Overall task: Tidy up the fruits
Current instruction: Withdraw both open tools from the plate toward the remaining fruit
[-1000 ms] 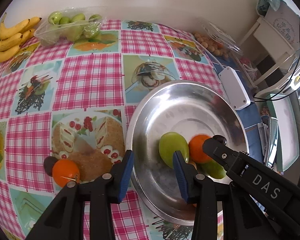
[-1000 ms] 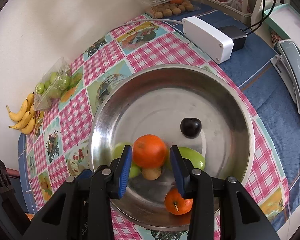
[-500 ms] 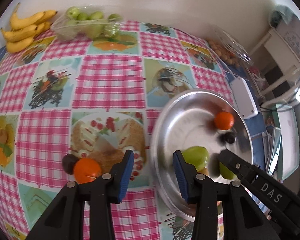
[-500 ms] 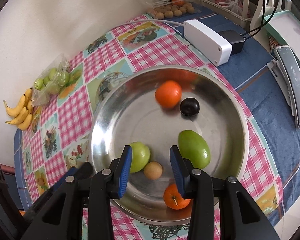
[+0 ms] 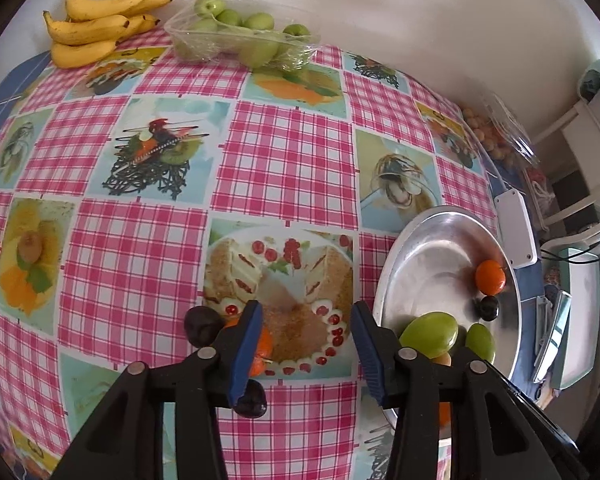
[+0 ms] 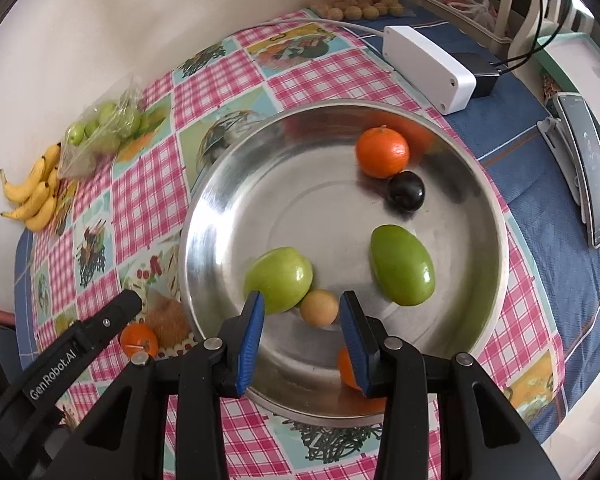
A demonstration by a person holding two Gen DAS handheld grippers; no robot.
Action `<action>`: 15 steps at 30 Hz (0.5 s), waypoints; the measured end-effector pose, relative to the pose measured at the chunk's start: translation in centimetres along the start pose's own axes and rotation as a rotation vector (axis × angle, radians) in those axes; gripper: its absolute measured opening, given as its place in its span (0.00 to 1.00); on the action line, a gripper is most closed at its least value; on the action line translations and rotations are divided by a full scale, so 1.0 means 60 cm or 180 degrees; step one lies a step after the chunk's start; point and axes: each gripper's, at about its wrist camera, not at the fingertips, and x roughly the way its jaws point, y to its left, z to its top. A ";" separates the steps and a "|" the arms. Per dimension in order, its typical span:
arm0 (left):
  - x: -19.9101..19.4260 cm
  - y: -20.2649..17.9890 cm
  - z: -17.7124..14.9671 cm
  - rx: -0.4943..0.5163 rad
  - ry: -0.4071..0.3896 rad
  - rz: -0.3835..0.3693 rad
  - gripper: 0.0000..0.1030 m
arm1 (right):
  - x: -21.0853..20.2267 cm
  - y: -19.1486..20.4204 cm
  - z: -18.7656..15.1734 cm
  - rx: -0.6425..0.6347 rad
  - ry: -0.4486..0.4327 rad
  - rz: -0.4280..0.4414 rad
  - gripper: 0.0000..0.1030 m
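Observation:
A steel bowl holds an orange, a dark plum, two green fruits, a small tan fruit and a second orange half hidden by a finger. My right gripper hovers open over the bowl's near side, with nothing between its pads. My left gripper is over the checked cloth, left of the bowl. Its jaws are opening, with nothing between them. A loose orange lies just behind its left finger, flanked by two dark plums.
Bananas and a clear bag of green fruits lie at the far edge by the wall. A white box with a cable, a pack of small tan fruits and a phone sit beyond and right of the bowl.
The orange at my right gripper's tips rolled to the bowl's far side beside the plum. My left gripper moved left from the bowl toward the loose orange, and its jaws widened.

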 end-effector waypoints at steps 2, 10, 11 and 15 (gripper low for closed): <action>-0.001 0.002 0.001 0.0000 -0.0004 0.0017 0.49 | -0.001 0.002 -0.001 -0.0017 -0.0005 -0.0013 0.40; -0.002 0.012 0.003 -0.0062 -0.0032 0.0157 0.71 | 0.003 0.006 0.003 -0.0040 -0.0050 -0.0161 0.40; -0.002 0.015 0.003 -0.0071 -0.0035 0.0191 0.73 | 0.003 0.005 0.004 -0.0044 -0.0052 -0.0174 0.42; 0.001 0.028 0.003 -0.0139 -0.0033 0.0325 0.78 | 0.007 0.006 0.005 -0.0050 -0.0059 -0.0200 0.51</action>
